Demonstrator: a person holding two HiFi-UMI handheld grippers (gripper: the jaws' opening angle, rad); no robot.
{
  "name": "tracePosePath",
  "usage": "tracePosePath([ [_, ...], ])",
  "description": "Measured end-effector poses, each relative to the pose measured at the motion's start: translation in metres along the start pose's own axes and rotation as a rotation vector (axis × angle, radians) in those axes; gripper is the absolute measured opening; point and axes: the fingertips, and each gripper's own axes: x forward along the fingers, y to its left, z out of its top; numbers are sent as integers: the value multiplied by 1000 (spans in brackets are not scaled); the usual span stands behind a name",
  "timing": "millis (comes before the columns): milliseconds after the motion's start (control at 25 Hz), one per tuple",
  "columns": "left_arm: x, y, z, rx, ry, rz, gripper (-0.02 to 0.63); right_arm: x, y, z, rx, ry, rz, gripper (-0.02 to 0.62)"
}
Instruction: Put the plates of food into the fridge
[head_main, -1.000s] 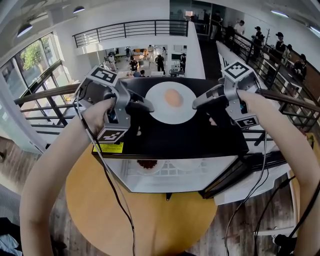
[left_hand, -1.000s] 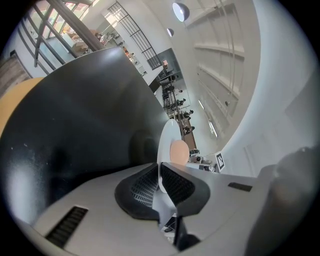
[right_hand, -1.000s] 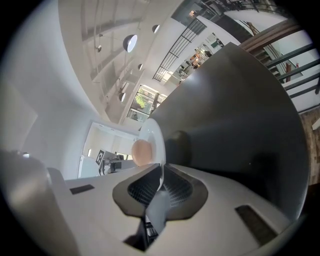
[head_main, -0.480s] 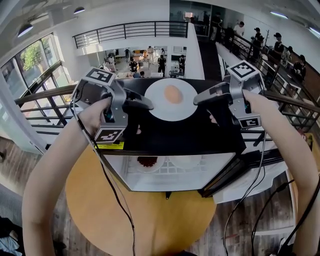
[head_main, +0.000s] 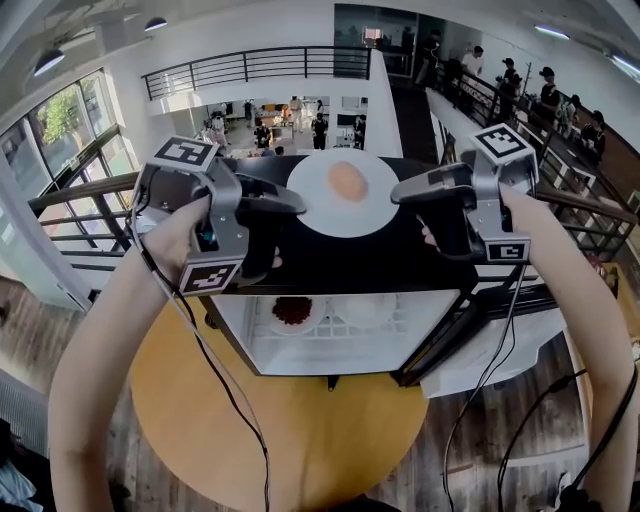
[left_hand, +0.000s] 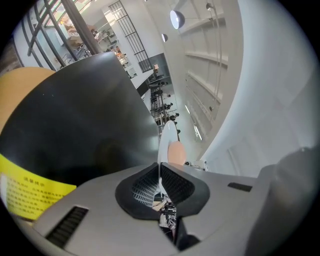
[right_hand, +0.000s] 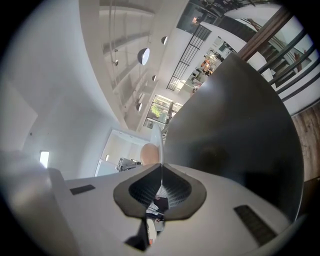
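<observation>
Fridge (head_main: 350, 268): black, standing on the round wooden counter (head_main: 300, 440), door (head_main: 455, 335) swung open to the right. More of its lit interior shows than a second ago.

The plate (head_main: 318, 212), white, carries a round orange-brown piece of food (head_main: 347, 181). It now sits higher in the head view, over the fridge top. It is held at opposite rims: the left hand-held gripper (head_main: 300, 207) and right hand-held gripper (head_main: 397, 197) are each clamped thin on the rim.

Judged: plate lifted off the top, next to come forward and down to the opening.

In the way:
- The top's front edge.
- The wire shelf (head_main: 335, 348), which already bears a plate of dark food (head_main: 293, 312) and a pale plate (head_main: 366, 310) beside it. Free room looks tight.
</observation>
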Motion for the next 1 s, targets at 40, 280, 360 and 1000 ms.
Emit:
tracePosePath([
  [40, -2, -3, -5, 2, -2, -11, 21, -2, 2, -4, -1, -6, 7, 18],
  [280, -21, -13, -65, 19, -7, -65, 18, -22, 18, -65, -15, -51, 54, 18],
  [360, -26, -16, -81, 23, -4, -91, 17, -27, 19, -80, -1, -62, 74, 18],
  [1000, -28, -16, -91, 50, -18, -158, 14, -30, 21, -94, -12, -117, 75, 18],
])
